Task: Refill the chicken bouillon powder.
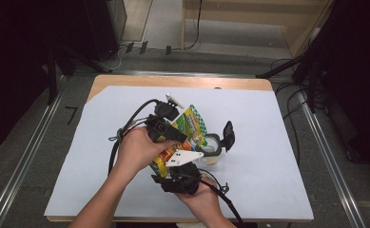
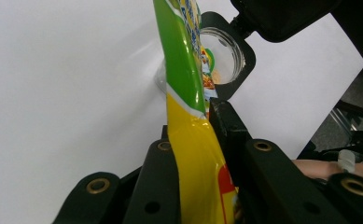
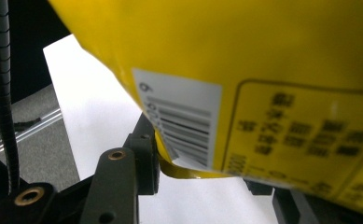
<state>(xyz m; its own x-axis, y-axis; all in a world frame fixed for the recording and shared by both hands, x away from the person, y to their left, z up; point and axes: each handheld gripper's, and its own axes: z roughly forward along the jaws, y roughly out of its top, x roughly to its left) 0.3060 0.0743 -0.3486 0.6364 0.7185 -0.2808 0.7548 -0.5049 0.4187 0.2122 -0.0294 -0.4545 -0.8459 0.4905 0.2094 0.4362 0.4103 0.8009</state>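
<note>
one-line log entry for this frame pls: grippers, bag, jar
left gripper: shut on snack bag | right gripper: grips bag's bottom edge | glass jar: open, on white sheet, beside bag

Snack bag (image 3: 263,70): cut off by top and right edges, print blurred. Jar (image 1: 213,148): partly hidden behind bag; contents unclear.

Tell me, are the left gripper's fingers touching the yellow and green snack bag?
Touching. In the left gripper view, the two black fingers press on either side of the snack bag, squeezing it flat between them.
</note>
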